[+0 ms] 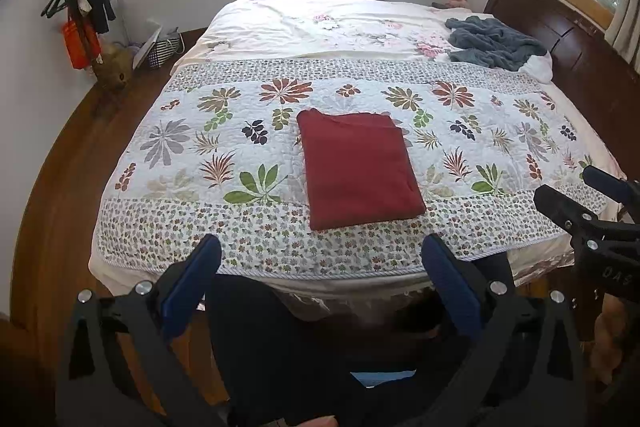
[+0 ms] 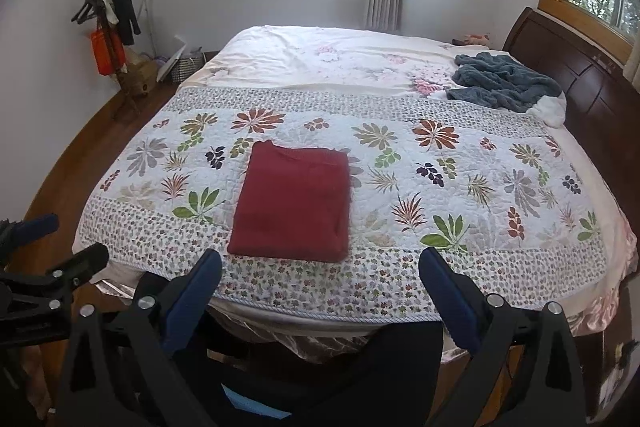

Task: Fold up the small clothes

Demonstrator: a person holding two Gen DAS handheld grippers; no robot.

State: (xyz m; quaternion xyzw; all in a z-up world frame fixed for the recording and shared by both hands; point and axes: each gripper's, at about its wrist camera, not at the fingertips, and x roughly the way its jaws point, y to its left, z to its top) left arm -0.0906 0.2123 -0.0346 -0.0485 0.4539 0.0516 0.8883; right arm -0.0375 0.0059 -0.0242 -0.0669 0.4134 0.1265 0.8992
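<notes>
Red garment (image 1: 360,171) lying as a compact folded rectangle on the floral quilt (image 1: 192,143), near the foot edge of the bed, roughly centred between the two tongs; edges fairly square, collar end away from the camera, one far corner slightly rounded

Left gripper (image 1: 320,259) spread wide, blue pads (image 1: 192,279) well apart, nothing held; hovering off the near edge of the bed, short of the cloth

Right gripper (image 2: 320,267) likewise wide open and empty, also back from the bed edge; garment (image 2: 292,203) seen just beyond its left pad

Judged: folding of this piece looks done or nearly so, both tools clear of it

Risks from here:
- Any further grab at one layer only, not the whole stack, likely to peel the top fold open and undo the rectangle
- Closing a pad on the quilt together with the cloth: quilted cover soft, could lift and drag the bundle askew
- Sliding the bundle toward the near edge: little quilt left in front, possible drop to the floor
- Uneven lift by the two sides: soft knit likely to sag in the middle and unfold

Grey-blue blanket (image 1: 492,43) crumpled near the headboard (image 1: 560,35), well apart from the work area; whether it counts as a next piece cannot be told
</notes>
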